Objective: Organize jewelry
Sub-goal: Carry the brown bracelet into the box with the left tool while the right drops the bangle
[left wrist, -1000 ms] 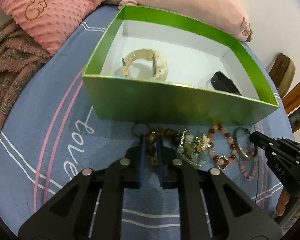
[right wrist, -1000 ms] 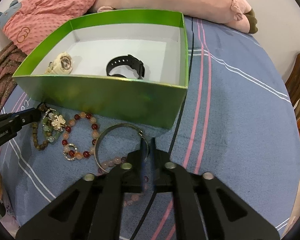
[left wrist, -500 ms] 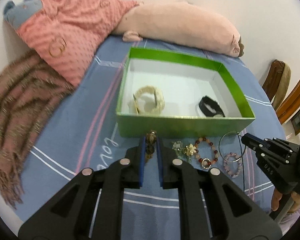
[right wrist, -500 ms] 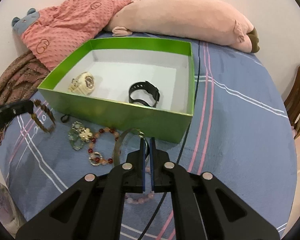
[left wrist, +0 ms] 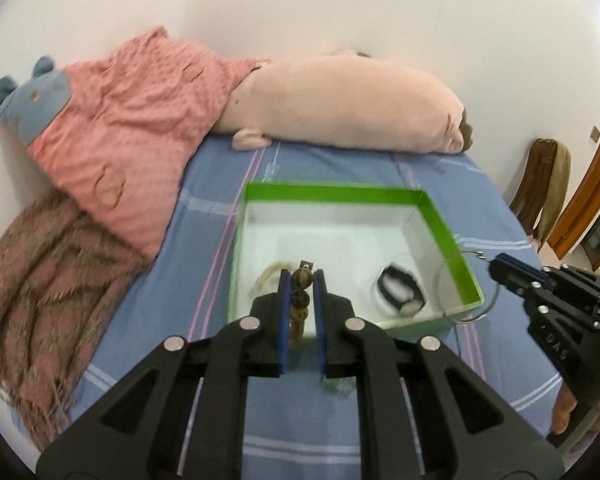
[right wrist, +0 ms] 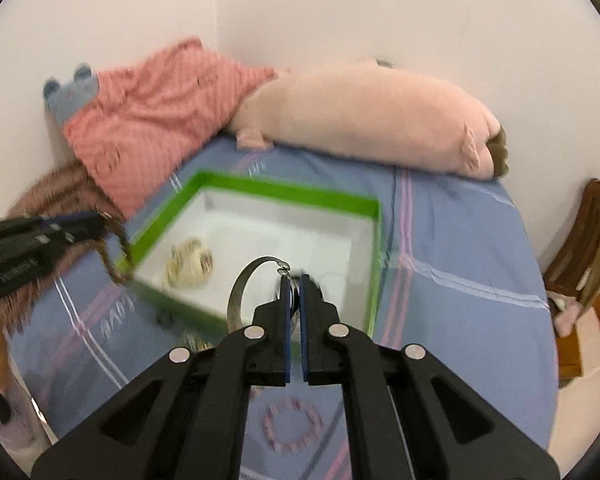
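Above the green box (left wrist: pixel 448 236) on the blue bedspread (left wrist: pixel 204 264), both grippers hang with a piece of jewelry pinched in each. The left gripper (left wrist: pixel 301 280) has its jaws nearly together on a brown bead bracelet (left wrist: pixel 301 292), with the beads stacked between the blue pads and the rest of the strand dangling below (in the right wrist view it trails down beside the box's near left corner). The right gripper (right wrist: pixel 295 292) is closed almost fully on the thin rim of a silver bangle (right wrist: pixel 240 284), whose loop arcs out to the left of the jaws and hangs over the box's white floor. The risks, as I judge them: the bangle is held only at a narrow edge, so a swing or a quick tilt could let it pivot or slip out and land on the bedspread rather than inside; the bead strand could catch on the box's wall as it is brought over, tipping or dragging the light box. Released together, the two pieces might tangle, or fall onto the cream watch (right wrist: pixel 190 266) and black watch (left wrist: pixel 400 290) already lying in the box. A pink bead bracelet (right wrist: pixel 292 426) lies on the bedspread, below the right gripper and outside the box.
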Motion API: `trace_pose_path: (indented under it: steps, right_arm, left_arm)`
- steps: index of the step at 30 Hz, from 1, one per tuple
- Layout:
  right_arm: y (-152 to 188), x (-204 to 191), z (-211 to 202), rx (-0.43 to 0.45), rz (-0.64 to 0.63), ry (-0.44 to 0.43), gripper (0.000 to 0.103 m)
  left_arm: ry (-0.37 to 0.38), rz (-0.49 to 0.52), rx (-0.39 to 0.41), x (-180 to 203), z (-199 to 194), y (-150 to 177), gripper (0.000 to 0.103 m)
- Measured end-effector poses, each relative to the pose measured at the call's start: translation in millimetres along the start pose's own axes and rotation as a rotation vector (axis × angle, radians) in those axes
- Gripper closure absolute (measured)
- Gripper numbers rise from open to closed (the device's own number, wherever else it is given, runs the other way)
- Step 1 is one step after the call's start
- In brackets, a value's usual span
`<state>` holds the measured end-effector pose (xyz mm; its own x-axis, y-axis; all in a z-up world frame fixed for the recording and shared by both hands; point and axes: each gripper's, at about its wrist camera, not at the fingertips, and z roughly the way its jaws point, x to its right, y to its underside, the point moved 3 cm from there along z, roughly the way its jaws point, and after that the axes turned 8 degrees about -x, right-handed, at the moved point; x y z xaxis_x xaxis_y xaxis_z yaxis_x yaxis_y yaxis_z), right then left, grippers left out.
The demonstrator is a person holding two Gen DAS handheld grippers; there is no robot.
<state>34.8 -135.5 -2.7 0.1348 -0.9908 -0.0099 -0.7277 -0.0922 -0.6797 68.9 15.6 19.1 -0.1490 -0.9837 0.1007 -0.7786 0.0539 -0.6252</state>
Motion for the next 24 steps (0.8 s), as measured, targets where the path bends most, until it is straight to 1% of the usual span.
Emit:
trace_pose_path:
  steps: [3, 5, 7, 8, 10, 12, 15, 17, 19, 20, 21, 22, 24]
  right_arm:
    - [-15, 2, 24, -0.032, 0.020, 0.015, 0.099]
    - [-23, 7, 49, -0.073, 0.036, 0.045, 0.099]
    - [-25, 16, 75, -0.124, 0.072, 0.052, 0.099]
    - [-24, 20, 84, -0.143, 0.089, 0.049, 0.099]
    - [-22, 27, 100, -0.167, 0.114, 0.050, 0.099]
    - [-19, 31, 115, -0.189, 0.118, 0.069, 0.099]
    - [-15, 32, 124, -0.205, 0.108, 0.067, 0.099]
    - [-15, 29, 126, -0.209, 0.081, 0.081, 0.099]
    - [-15, 27, 125, -0.199, 0.071, 0.095, 0.090]
    - [-15, 26, 122, -0.189, 0.070, 0.099, 0.080]
    - [-16, 26, 117, -0.177, 0.070, 0.097, 0.069]
    - [-16, 26, 111, -0.162, 0.070, 0.093, 0.067]
    - [-17, 21, 95, -0.138, 0.060, 0.075, 0.066]
  left_arm:
    - [0.032, 0.029, -0.021, 14, 17, -16, 0.092]
    - [0.027, 0.047, -0.038, 23, 33, -24, 0.092]
    - [0.020, 0.056, -0.055, 30, 52, -29, 0.092]
    - [0.035, 0.064, -0.066, 34, 64, -30, 0.092]
    - [0.039, 0.068, -0.095, 37, 82, -29, 0.092]
    - [0.020, 0.071, -0.124, 39, 97, -26, 0.092]
    - [0.000, 0.084, -0.164, 40, 119, -20, 0.092]
    - [-0.009, 0.084, -0.181, 39, 128, -18, 0.092]
    - [-0.004, 0.079, -0.181, 36, 129, -18, 0.092]
    - [-0.001, 0.074, -0.174, 35, 127, -18, 0.091]
    - [-0.001, 0.071, -0.159, 33, 123, -19, 0.087]
    - [-0.003, 0.073, -0.151, 33, 118, -19, 0.082]
    - [-0.012, 0.081, -0.130, 35, 106, -19, 0.074]
